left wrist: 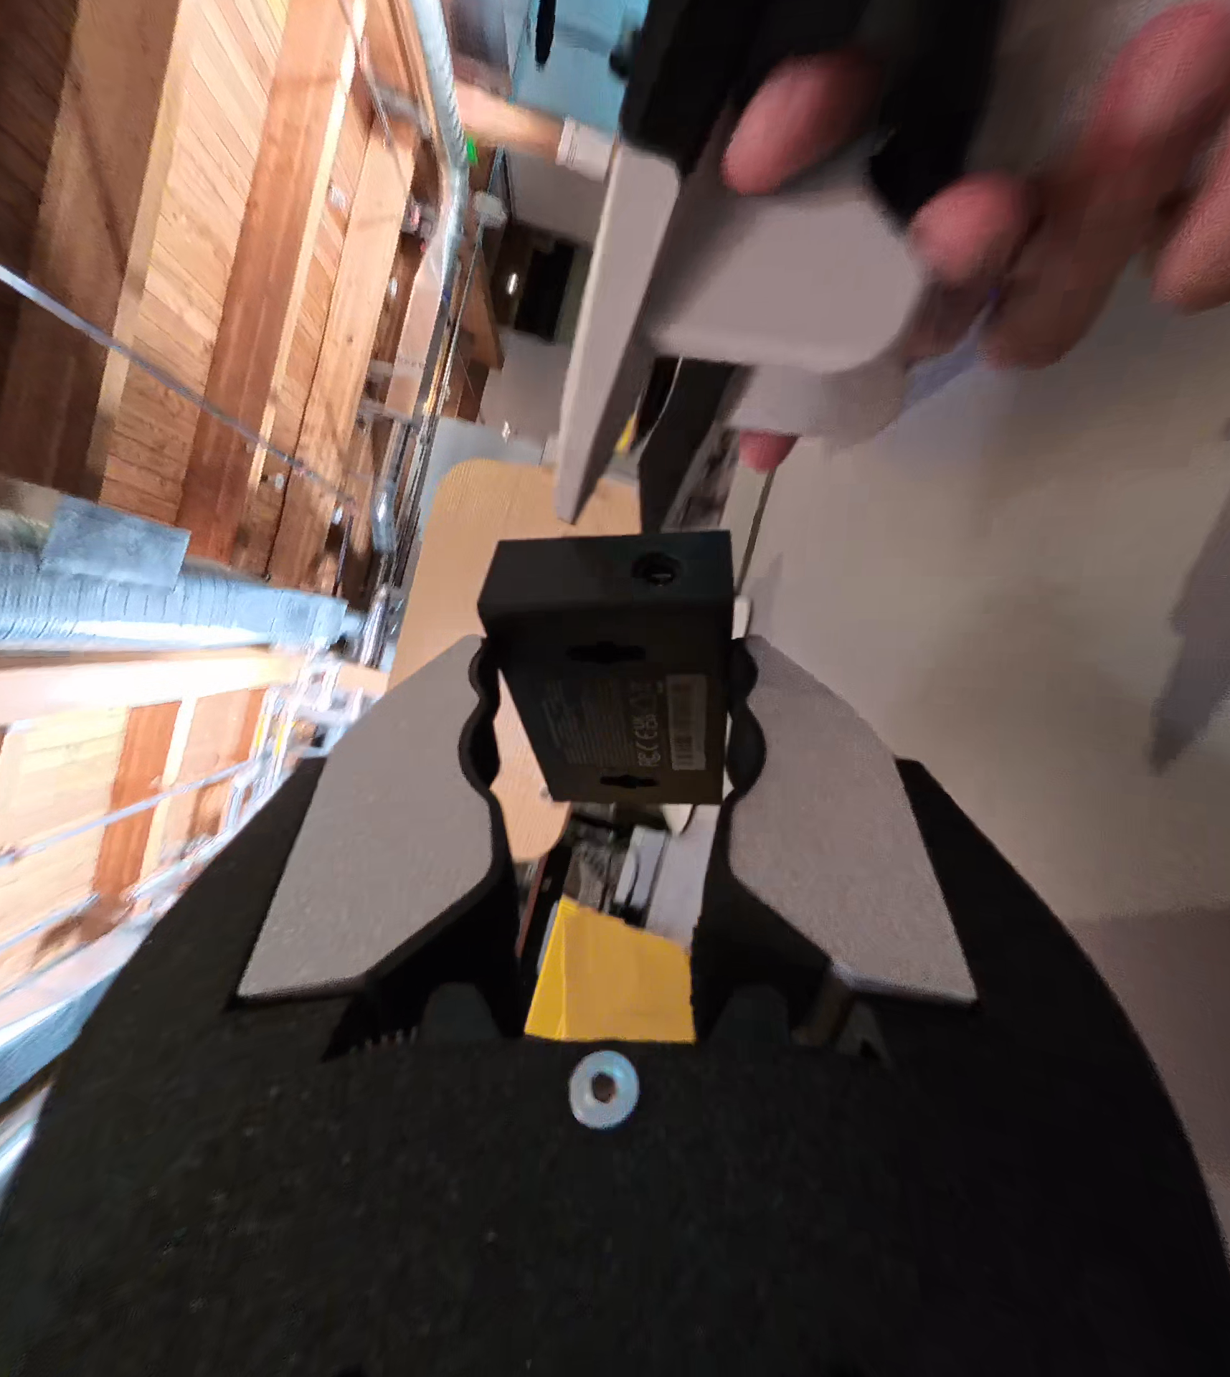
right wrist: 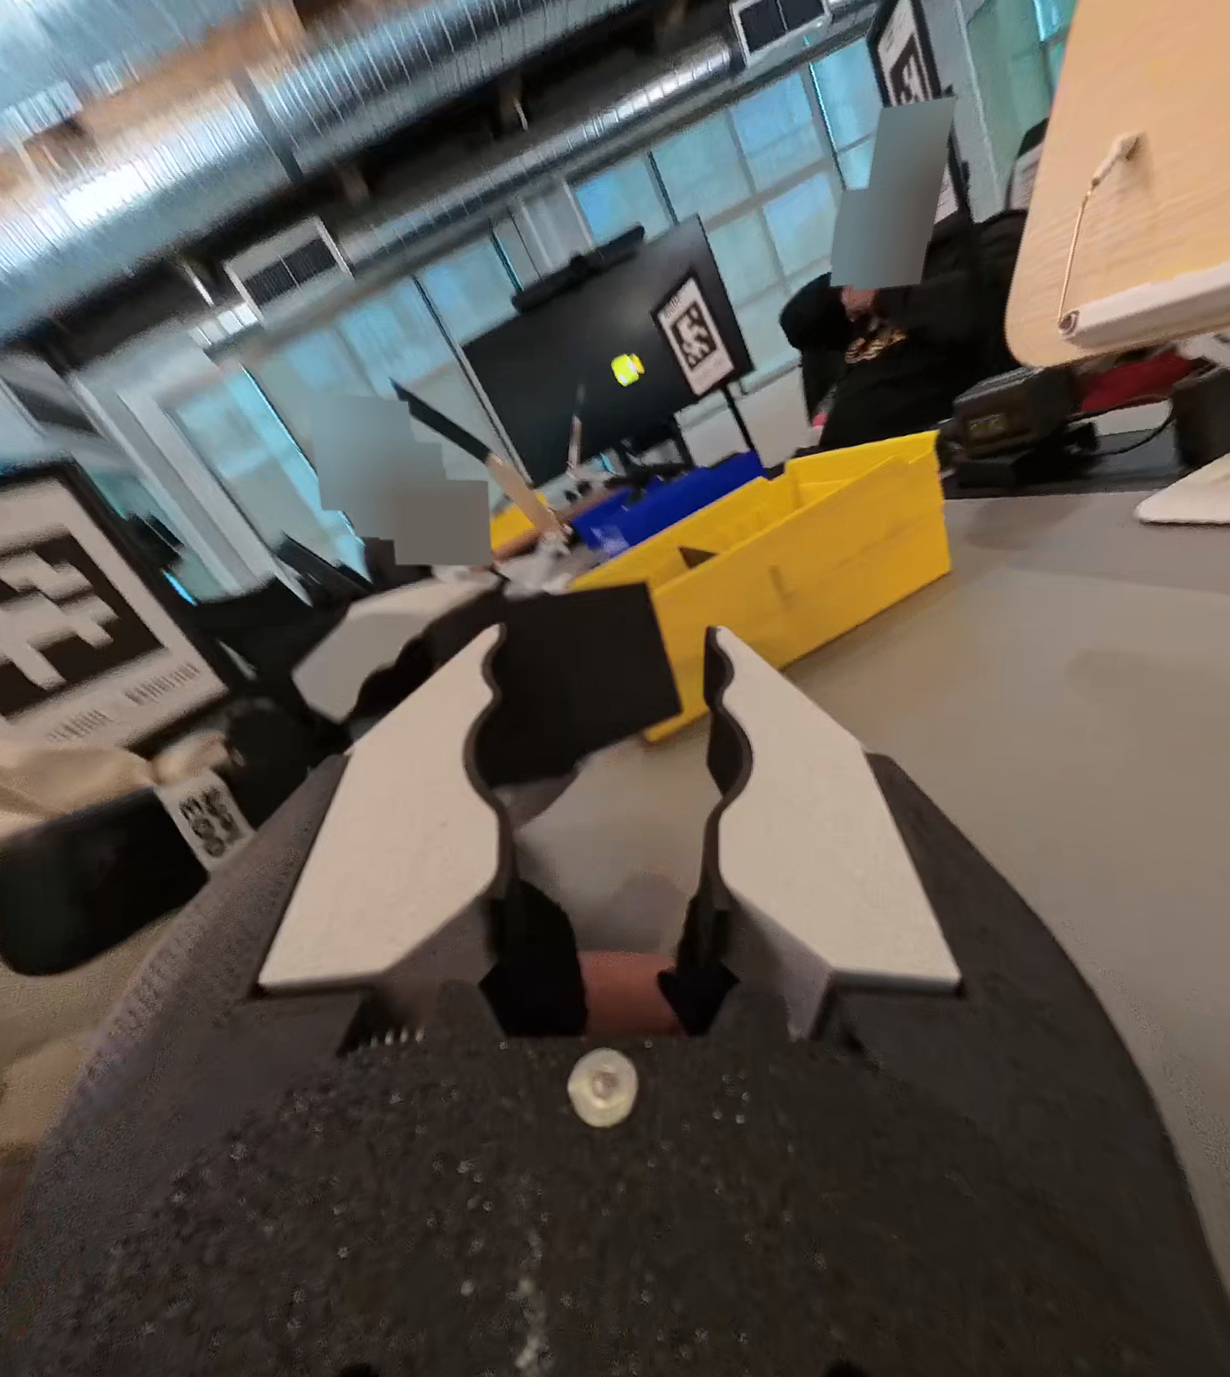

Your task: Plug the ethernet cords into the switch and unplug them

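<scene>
Left gripper pinches the black switch by its two long sides, lifted off the bench with its underside toward the camera (two mounting slots and a label patch show there); the left wrist view is rolled hard sideways, so wooden ceiling boards and a silver duct fill the left of the picture. A small white bit sticks out at the switch's right edge, maybe a plug, cannot tell. Upper right in that view, a blurred hand holds the other grey-and-black gripper. Right gripper is spread wide with nothing between its fingers; just beyond the fingertips the switch shows as a plain black block, with the left gripper's grey fingers clamped on it from the left. Behind the switch on the grey bench sits a yellow bin, open top; what is visible of its inside looks bare but most is hidden. Blue bins lie farther back, contents not visible. A black screen with a square black-and-white marker stands behind the bins, and a bigger marker board sits at far left. No ethernet cord clearly identifiable in either view. Heavy motion blur on the ceiling area in the right wrist view.
</scene>
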